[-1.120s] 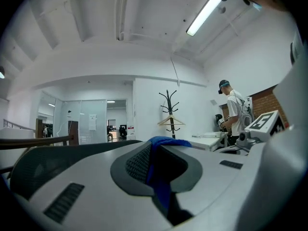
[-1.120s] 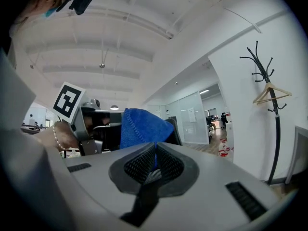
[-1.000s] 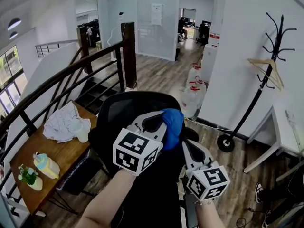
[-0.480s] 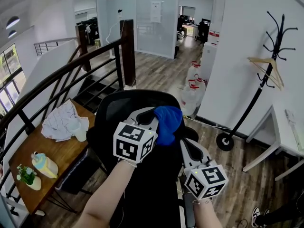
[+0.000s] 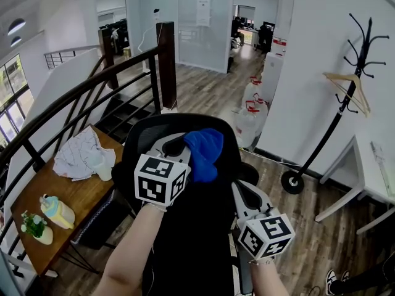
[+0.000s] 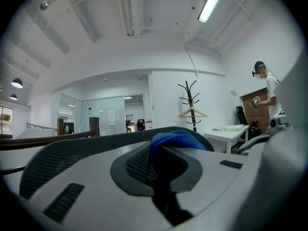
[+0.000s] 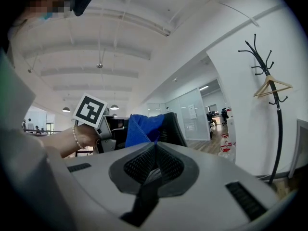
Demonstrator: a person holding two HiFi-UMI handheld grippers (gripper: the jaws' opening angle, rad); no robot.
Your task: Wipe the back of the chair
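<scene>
Seen from above, a black mesh office chair fills the lower centre of the frame, its curved top edge toward the middle. The left gripper sits at the upper part of the chair back, just left of centre. Its tongs pinch a bunched blue cloth, and the cloth lies against the mesh near the top rim. The left gripper view shows the same thing: both jaws pressed together on a fold of blue cloth, with the ribbed chair back curving off to the left behind it.

The right gripper is lower and to the right, near the chair's right edge and apart from the cloth. In the right gripper view its tongs are pressed together with nothing between them, and they point toward the cloth and the other gripper.

At the lower left stands a wooden table holding a crumpled white cloth and small ornaments. A dark stair railing crosses the upper left. At the right, a black coat stand with a wooden hanger is beside a white wall.
</scene>
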